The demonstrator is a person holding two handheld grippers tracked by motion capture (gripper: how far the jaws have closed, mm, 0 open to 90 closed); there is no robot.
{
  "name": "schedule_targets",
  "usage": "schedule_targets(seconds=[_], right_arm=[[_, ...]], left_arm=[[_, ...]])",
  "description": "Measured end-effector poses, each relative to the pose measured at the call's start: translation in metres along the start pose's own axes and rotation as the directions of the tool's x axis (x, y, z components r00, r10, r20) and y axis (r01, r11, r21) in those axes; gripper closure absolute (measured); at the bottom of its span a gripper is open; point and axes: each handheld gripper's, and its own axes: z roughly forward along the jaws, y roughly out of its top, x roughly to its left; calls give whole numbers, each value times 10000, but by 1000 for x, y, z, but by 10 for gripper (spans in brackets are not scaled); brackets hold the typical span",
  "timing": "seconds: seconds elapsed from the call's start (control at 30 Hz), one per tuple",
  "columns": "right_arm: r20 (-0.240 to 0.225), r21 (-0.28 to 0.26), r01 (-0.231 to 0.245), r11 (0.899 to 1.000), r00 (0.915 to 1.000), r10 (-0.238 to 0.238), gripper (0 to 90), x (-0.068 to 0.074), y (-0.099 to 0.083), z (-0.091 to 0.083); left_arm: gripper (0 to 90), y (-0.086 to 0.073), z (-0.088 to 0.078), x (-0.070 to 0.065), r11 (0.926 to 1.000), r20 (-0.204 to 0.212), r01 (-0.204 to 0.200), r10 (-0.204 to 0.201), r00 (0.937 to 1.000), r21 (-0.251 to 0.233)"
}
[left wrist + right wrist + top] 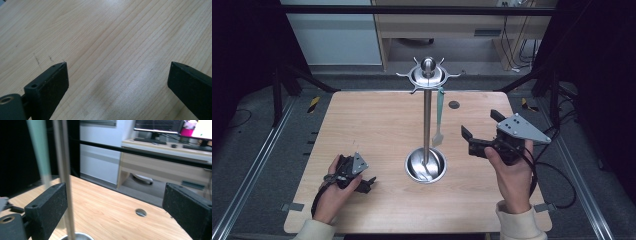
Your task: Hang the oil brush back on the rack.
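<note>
High view, stand: steel utensil stand [427,120] at table [372,125] centre; its bowl base [426,165] holds the pole foot, other contents unclear.
High view, utensil: pale green spatula [440,116] hangs from the top hooks.
High view, grippers: left gripper [367,184] low on the table; right gripper [479,127] raised, jaws wide.
Left gripper view: jaws wide over bare wood, holding nothing.
Right gripper view: jaws wide, empty; pole [65,177] and blurred spatula [39,150] between them, tops cut off.
</note>
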Motion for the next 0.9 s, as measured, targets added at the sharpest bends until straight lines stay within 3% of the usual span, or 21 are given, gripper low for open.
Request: schedule_targets(seconds=[0.27, 0.5, 0.9], right_arm=[[836, 246, -152, 9996, 9964, 131, 75, -17, -7, -3], [1668, 948, -297, 9950, 9859, 135, 88, -30, -20, 2], [2022, 1775, -589, 9823, 9791, 222, 109, -50, -47, 13]], left_arm=[[31, 0, 0, 0, 10000, -41, -12, 12, 10000, -38], [31, 1, -2, 1, 9999, -102, 24, -25, 9999, -105], [31, 1, -2, 1, 9999, -143, 2, -3, 9999, -132]])
